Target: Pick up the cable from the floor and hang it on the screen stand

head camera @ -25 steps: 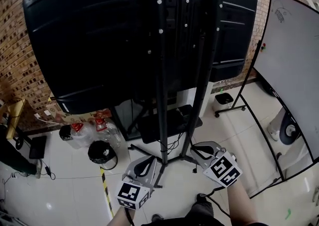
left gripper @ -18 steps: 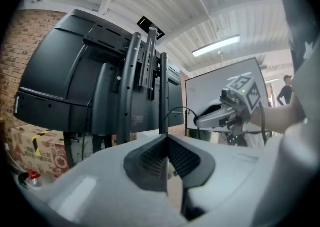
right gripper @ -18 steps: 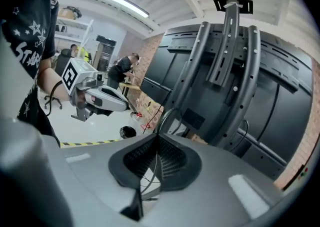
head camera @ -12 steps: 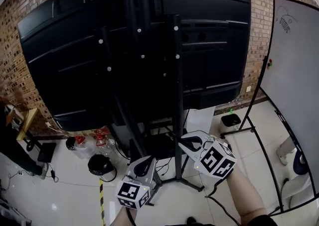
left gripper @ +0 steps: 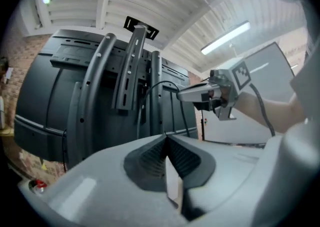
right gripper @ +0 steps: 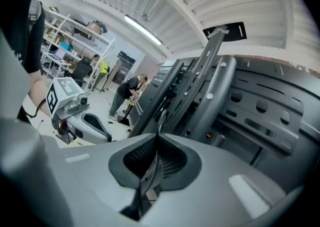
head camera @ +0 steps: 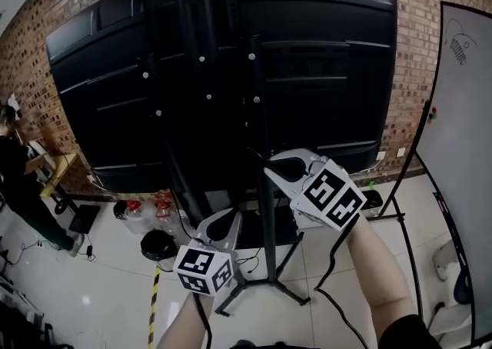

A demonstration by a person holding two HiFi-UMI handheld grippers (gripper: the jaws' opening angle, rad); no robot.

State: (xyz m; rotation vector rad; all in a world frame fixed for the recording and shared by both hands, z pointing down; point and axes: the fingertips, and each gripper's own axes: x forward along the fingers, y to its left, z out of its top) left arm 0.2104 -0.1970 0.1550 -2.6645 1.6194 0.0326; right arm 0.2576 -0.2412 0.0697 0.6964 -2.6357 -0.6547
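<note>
The black screen stand (head camera: 265, 186) rises in front of me, carrying the big screen (head camera: 115, 94) seen from its back. My right gripper (head camera: 269, 171) is raised beside the stand's upright post, its jaws shut on a thin black cable (right gripper: 158, 121). In the left gripper view that cable (left gripper: 160, 83) arcs from the right gripper (left gripper: 180, 95) toward the posts. The left gripper (head camera: 231, 217) hangs lower and nearer to me, shut with nothing between its pads (left gripper: 166, 136).
A whiteboard on a wheeled frame (head camera: 469, 147) stands to the right. A black bucket (head camera: 157, 245) and plastic bottles (head camera: 131, 213) sit on the floor left of the stand's base. Yellow-black tape (head camera: 154, 301) runs on the tiles. A person (head camera: 15, 178) stands far left.
My right gripper has risen from near the floor to the stand's post at mid height, cable in its jaws. The view has tilted up. The left gripper has barely moved.
</note>
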